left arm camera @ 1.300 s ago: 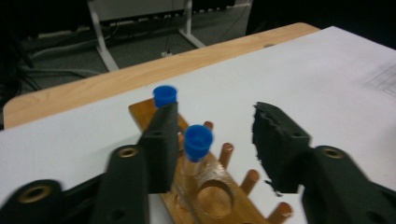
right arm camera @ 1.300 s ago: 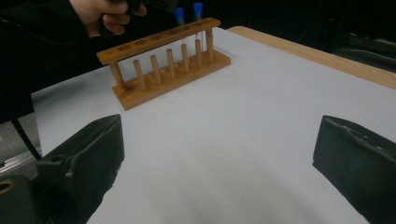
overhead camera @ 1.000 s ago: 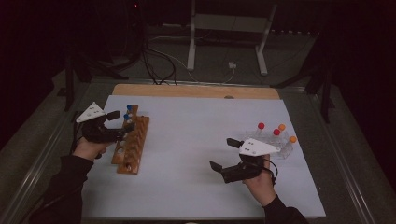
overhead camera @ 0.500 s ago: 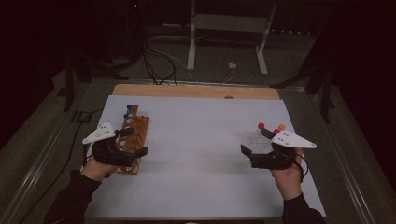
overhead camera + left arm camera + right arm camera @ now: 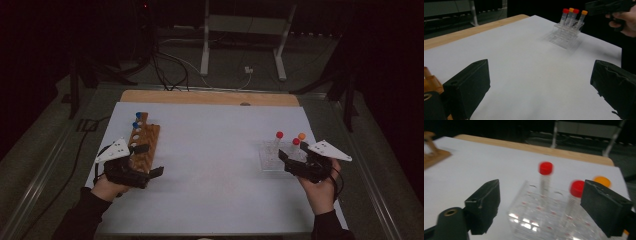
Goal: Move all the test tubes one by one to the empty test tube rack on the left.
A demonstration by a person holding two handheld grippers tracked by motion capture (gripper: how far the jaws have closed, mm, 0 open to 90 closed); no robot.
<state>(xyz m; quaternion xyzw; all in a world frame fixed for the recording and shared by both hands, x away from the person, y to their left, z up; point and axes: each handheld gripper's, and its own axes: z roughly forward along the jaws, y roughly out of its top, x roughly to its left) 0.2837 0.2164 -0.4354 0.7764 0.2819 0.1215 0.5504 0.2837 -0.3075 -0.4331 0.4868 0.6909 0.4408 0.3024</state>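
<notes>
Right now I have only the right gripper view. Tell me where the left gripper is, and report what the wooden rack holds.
Observer: The left gripper is at the near end of the wooden rack. Its jaws have just been opening, and nothing is between them.
Operator: Now the rack's contents.
Observer: Two blue-capped tubes stand at its far end.
Operator: Count the tubes in the clear rack for me.
Observer: The left gripper view shows four tubes upright in the clear rack, two with red caps and two with orange.
</notes>
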